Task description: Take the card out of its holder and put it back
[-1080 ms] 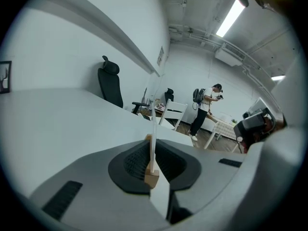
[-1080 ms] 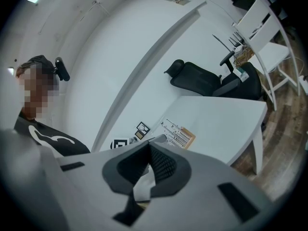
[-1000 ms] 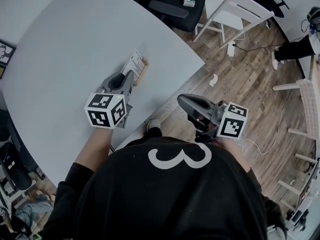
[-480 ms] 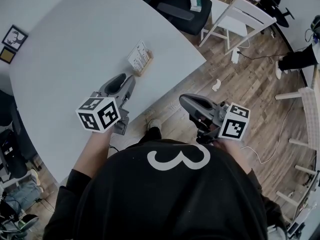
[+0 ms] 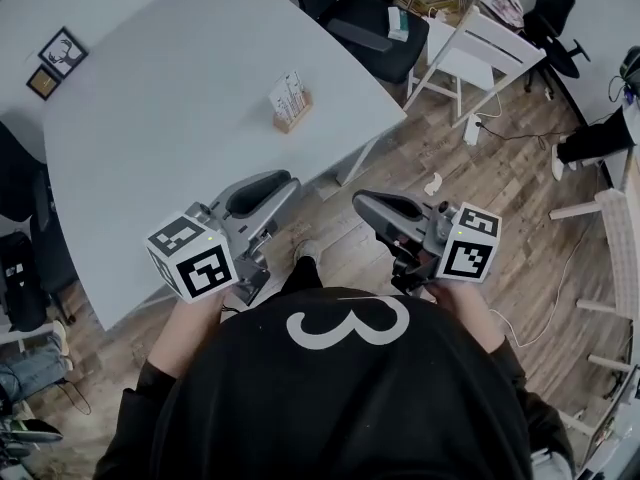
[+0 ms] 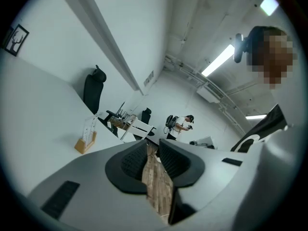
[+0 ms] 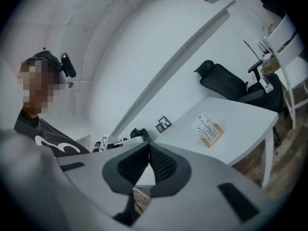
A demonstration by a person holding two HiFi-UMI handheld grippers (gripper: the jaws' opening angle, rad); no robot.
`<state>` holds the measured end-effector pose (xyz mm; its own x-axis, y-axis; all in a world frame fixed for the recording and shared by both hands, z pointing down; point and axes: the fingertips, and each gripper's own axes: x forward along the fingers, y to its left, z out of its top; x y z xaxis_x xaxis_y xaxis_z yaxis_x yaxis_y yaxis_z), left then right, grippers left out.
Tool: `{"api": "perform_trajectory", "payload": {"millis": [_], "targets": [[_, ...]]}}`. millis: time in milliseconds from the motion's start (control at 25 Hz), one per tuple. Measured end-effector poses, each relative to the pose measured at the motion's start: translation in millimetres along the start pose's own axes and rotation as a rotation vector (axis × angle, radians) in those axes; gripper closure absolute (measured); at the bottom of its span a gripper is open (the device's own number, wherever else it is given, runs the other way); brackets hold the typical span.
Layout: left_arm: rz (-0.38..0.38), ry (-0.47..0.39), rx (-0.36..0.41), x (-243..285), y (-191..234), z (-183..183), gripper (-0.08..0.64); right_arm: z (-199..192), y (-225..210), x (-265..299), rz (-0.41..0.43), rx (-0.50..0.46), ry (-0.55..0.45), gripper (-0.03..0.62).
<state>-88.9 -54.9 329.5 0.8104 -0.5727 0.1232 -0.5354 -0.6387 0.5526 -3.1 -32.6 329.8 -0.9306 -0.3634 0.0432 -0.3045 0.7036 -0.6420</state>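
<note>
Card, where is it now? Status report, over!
Left gripper empty, jaws apart, just been closing. Right gripper empty, jaws shut. Card upright in its holder on the table, no gripper on it. Nothing in the way.

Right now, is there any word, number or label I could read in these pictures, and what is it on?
"3": a large white numeral on the person's black shirt.
Print on the card standing in its wooden holder: too small to read.
Nothing else is legible.
</note>
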Motion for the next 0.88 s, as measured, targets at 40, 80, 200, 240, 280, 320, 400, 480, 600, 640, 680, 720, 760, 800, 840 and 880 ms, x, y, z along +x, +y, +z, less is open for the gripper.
{"api": "perform_trajectory", "payload": {"millis": [40, 80, 200, 240, 280, 320, 400, 480, 600, 640, 680, 720, 760, 800, 840, 880], "targets": [[-0.014, -0.008, 0.004, -4, -13, -2, 0.482, -1, 8, -3, 0.012, -0.005, -0.003, 0.583], [-0.028, -0.014, 0.004, -7, -25, -5, 0.503, -2, 15, -6, 0.024, -0.008, -0.008, 0.583], [-0.082, -0.028, -0.017, -16, -58, -18, 0.538, -8, 34, -15, 0.054, -0.014, -0.018, 0.583], [-0.092, -0.029, -0.020, -19, -66, -23, 0.542, -11, 40, -19, 0.060, -0.017, -0.018, 0.583], [-0.097, -0.029, -0.018, -22, -73, -27, 0.545, -14, 46, -22, 0.063, -0.021, -0.017, 0.583], [-0.097, -0.027, -0.011, -24, -79, -31, 0.546, -17, 51, -25, 0.066, -0.026, -0.018, 0.583], [-0.096, -0.023, 0.005, -27, -90, -38, 0.546, -21, 62, -32, 0.074, -0.039, -0.022, 0.583], [-0.097, -0.021, 0.016, -29, -100, -43, 0.546, -24, 72, -38, 0.081, -0.062, -0.023, 0.583], [-0.097, -0.028, 0.015, -28, -113, -48, 0.546, -28, 82, -49, 0.086, -0.092, -0.019, 0.583], [-0.095, -0.032, 0.015, -28, -120, -49, 0.546, -30, 86, -55, 0.089, -0.098, -0.018, 0.583], [-0.092, -0.036, 0.017, -28, -126, -51, 0.546, -31, 90, -61, 0.091, -0.102, -0.020, 0.583], [-0.089, -0.039, 0.022, -29, -133, -52, 0.546, -32, 94, -66, 0.094, -0.105, -0.025, 0.583], [-0.087, -0.040, 0.027, -30, -137, -54, 0.546, -33, 97, -71, 0.098, -0.107, -0.031, 0.583], [-0.086, -0.042, 0.031, -31, -140, -55, 0.546, -33, 99, -74, 0.102, -0.111, -0.037, 0.583], [-0.086, -0.042, 0.035, -31, -143, -55, 0.546, -33, 101, -76, 0.105, -0.115, -0.041, 0.583], [-0.087, -0.043, 0.038, -31, -145, -56, 0.546, -34, 103, -78, 0.107, -0.119, -0.044, 0.583]]}}
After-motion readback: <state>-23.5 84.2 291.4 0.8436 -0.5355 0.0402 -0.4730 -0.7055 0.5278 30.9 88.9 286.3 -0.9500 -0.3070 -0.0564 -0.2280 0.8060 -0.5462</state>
